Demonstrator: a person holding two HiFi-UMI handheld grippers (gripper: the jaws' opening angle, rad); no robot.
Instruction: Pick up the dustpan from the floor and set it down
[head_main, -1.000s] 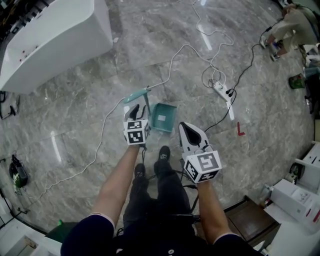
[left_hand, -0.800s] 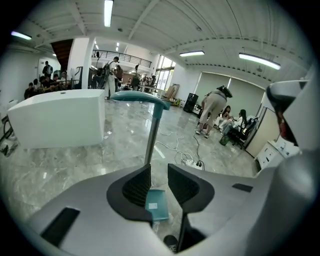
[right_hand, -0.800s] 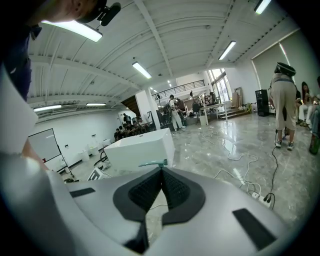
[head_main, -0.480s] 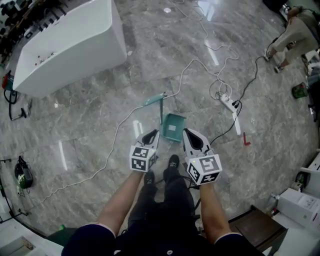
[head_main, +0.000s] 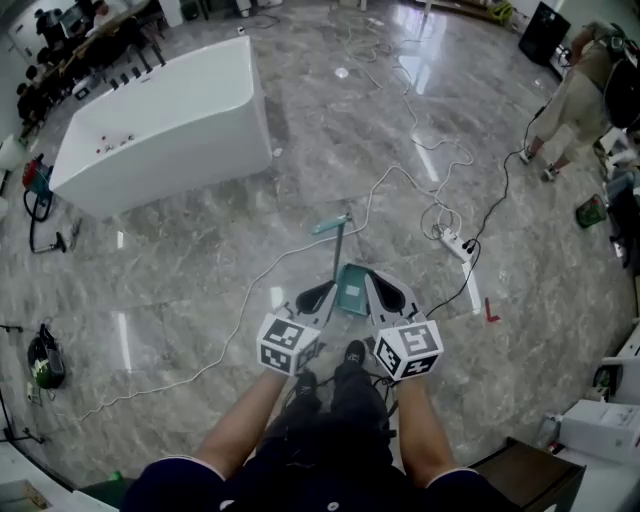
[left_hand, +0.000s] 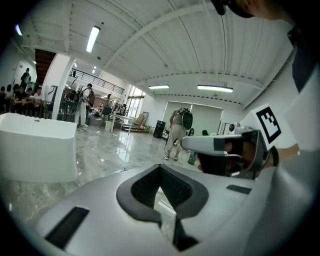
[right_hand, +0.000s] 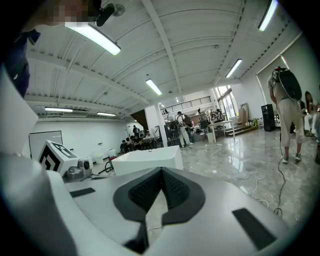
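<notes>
A white bathtub (head_main: 165, 125) stood on the grey marble floor (head_main: 200, 260) at upper left. Below centre, the left gripper (head_main: 320, 295) reached forward from the person's arm, its jaws just brought fully together with nothing between them. The teal dustpan (head_main: 352, 288) sat on the floor ahead of the person's shoes (head_main: 352, 352). It showed between the two gripper tips, its long handle (head_main: 337, 250) standing up, and neither gripper held it. The right gripper (head_main: 384, 292) was likewise closed and empty. Further right lay a white power strip (head_main: 450, 243), and another person (head_main: 575, 95) stood at upper right.
</notes>
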